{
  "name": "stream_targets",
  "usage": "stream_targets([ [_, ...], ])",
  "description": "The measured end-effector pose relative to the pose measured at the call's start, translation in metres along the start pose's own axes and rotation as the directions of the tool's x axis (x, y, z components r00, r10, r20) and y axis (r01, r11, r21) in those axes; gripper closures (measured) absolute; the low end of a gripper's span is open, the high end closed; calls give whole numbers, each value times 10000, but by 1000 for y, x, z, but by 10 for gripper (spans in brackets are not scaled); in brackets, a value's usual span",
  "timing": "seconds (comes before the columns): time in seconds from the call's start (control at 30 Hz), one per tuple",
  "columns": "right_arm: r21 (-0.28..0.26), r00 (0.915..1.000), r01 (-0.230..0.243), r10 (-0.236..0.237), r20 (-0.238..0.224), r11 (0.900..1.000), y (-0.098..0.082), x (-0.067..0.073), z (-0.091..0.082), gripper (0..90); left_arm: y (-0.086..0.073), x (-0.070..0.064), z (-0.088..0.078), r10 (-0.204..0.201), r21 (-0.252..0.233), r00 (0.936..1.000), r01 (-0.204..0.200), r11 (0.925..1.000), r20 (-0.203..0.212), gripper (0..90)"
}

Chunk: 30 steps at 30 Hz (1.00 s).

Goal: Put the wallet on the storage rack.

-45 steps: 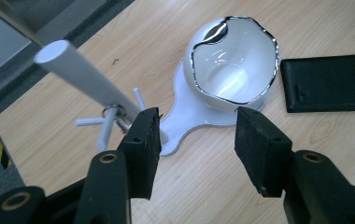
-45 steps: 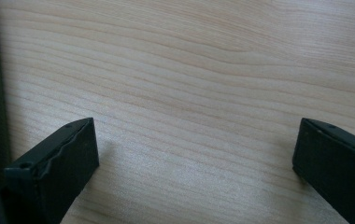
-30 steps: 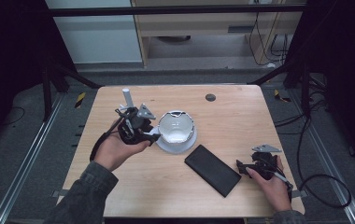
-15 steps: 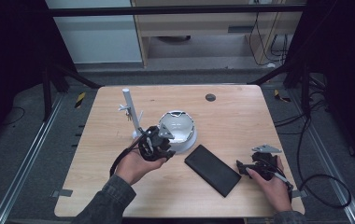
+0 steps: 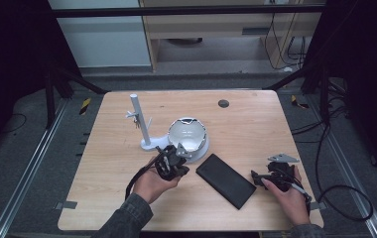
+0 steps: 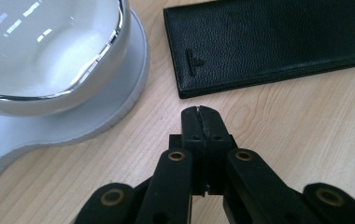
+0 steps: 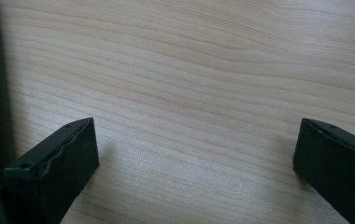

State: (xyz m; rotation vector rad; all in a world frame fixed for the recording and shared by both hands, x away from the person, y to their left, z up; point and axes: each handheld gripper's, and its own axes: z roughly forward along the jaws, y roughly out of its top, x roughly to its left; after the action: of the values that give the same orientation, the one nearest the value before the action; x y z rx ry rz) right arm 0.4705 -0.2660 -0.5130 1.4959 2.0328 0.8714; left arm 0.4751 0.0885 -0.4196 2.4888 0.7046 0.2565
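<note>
A black leather wallet (image 5: 225, 180) lies flat and closed on the wooden surface (image 5: 256, 124), set diagonally a little toward the near edge and right of centre; in the left gripper view its grained cover (image 6: 269, 42) carries a small embossed mark near one corner. Just beyond its far-left end stands a white stand (image 5: 149, 145) with one upright post near the left-centre of the surface, its flat base spreading under a round, shiny bowl-shaped mirror (image 5: 187, 134) with a chrome rim. The left gripper (image 5: 177, 159), held in the person's left hand (image 5: 153, 182), sits between that base and the wallet's near-left end, close to both but touching neither; its jaws are pressed tight together with nothing between them, as the left gripper view (image 6: 202, 122) makes plain. The right gripper (image 5: 259, 178), in the right hand (image 5: 288, 196) near the near-right corner, rests just beside the wallet's near-right end; its jaws stand wide apart over bare wood, empty, with a black edge at the left margin of its own view. A small dark disc (image 5: 223, 103) lies near the far edge. Counted: one wallet, one stand with mirror, one disc, two grippers.
</note>
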Motion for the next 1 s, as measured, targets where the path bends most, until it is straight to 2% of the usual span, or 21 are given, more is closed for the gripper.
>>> stream_targets([
  [0.13, -2, 10000, -7, 7, 1, 10000, 0, 0, 0, 5, -1, -1, 16, -10, 223, 10000, 9, 9998, 4, 900],
  [0.23, 8, 10000, 7, -7, -5, 10000, 0, 0, 0, 5, 0, -1, 29, 230, 424, 9995, -220, 9989, -234, 900],
  [0.4, 5, 10000, -8, 8, -28, 10000, -1, 0, -1, 6, -1, 6, 47, 115, 532, 9993, -96, 9985, -358, 900],
  [0.57, 8, 10000, -10, 10, -29, 10000, -1, 0, -1, 6, 1, 13, 54, 33, 610, 9998, -21, 9981, -201, 899],
  [1.0, 0, 10000, 3, -3, -7, 10000, -1, 0, -1, 6, 3, 13, 64, 377, 1011, 9992, -362, 9942, -129, 885],
])
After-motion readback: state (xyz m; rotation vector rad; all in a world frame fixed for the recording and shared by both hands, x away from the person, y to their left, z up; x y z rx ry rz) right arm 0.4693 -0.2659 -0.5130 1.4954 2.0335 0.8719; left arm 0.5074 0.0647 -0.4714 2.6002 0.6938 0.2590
